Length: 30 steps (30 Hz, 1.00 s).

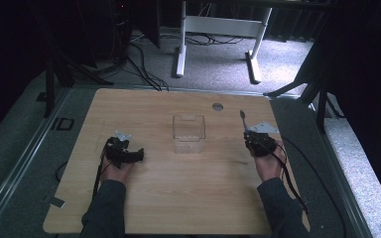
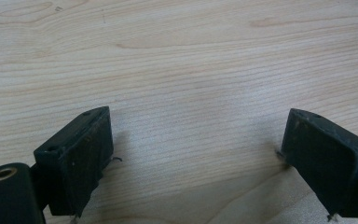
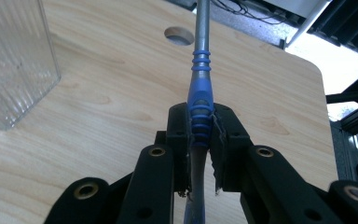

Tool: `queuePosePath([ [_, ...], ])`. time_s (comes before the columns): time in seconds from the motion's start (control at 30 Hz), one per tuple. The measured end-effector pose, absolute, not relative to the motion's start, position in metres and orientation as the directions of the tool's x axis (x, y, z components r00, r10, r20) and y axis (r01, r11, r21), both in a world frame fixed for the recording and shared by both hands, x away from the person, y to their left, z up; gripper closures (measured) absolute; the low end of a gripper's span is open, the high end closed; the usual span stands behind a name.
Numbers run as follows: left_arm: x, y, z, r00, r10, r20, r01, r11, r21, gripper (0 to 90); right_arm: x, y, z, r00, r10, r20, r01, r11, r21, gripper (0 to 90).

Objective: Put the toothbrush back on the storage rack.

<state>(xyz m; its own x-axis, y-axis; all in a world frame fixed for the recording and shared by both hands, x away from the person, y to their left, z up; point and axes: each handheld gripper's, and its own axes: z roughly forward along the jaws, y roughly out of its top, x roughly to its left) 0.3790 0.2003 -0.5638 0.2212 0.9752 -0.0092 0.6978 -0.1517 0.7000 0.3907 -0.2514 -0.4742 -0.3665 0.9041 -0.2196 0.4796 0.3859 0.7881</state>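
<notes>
A clear plastic container (image 1: 188, 133) stands upright near the middle of the wooden table (image 1: 178, 198). At the right, my right gripper (image 1: 251, 137) is shut on a tool (image 1: 243, 119) that points away from me toward the far edge. In the right gripper view the gripper (image 3: 200, 135) clamps the tool's blue ribbed handle (image 3: 200, 105), its metal shaft runs up out of frame, and the container (image 3: 14, 60) stands off to the left. My left gripper (image 1: 124, 149) rests low at the left of the container. Its jaws (image 2: 196, 158) stand wide open over bare wood.
A round hole (image 1: 218, 106) is cut in the table near the far edge, also seen as the hole (image 3: 179, 35) beyond the tool. A white desk frame (image 1: 218, 29) and cables lie on the floor behind. The table's right edge (image 3: 324, 93) is close to the right hand.
</notes>
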Motion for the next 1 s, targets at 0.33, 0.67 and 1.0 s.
queuePosePath([
  [0.33, 0.3789, 0.2003, -0.5638, 0.221, 0.975, -0.009, 0.698, -0.152, 0.7, 9.1, 0.3913, -0.2539, -0.4711, -0.33, 0.925, -0.189, 0.453, 0.331, 0.828, 78.5],
  [0.67, 0.3789, 0.2003, -0.5638, 0.221, 0.975, -0.009, 0.698, -0.152, 0.7, 9.2, 0.3918, -0.2502, -0.472, -0.307, 0.937, -0.166, 0.422, 0.29, 0.859, 78.5],
  [1.0, 0.379, 0.2003, -0.5638, 0.221, 0.975, -0.01, 0.698, -0.151, 0.7, 9.2, 0.3921, -0.2528, -0.4678, -0.302, 0.947, -0.107, 0.403, 0.229, 0.886, 78.5],
])
